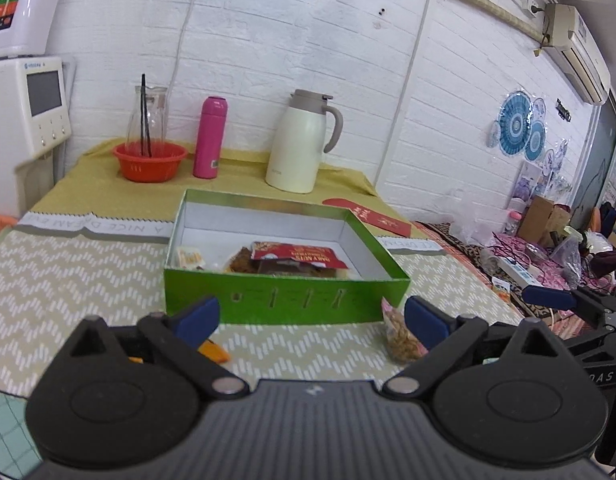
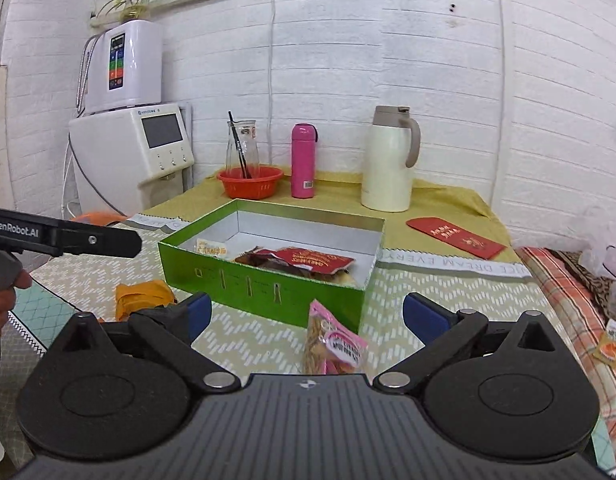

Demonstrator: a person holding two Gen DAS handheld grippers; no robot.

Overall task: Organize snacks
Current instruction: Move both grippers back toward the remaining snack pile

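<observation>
Snacks and their green box on my worktop

The open green box [image 2: 267,280] sits lidless, white inside, holding a red nut packet [image 2: 316,260] lying flat over darker packets, with a small pale packet [image 2: 211,249] in its far left corner. Just beside the box's near right corner lies a pink-topped clear snack bag [image 2: 334,346], flat on the cloth. Near the box's front left corner lies an orange packet [image 2: 141,296].

I see the open green cardboard box [image 2: 267,280] mid-counter [image 2: 448,280], with the red foil snack packet [image 2: 316,261] lying inside. Before its front wall lies a pink noodle-snack bag [image 2: 334,346] — an orange wrapper [image 2: 141,294] sits off to its left. Behind the box stand a red plastic basket [image 2: 249,182], a pink flask [image 2: 303,160] and a cream thermal jug [image 2: 388,160], left to right.
</observation>
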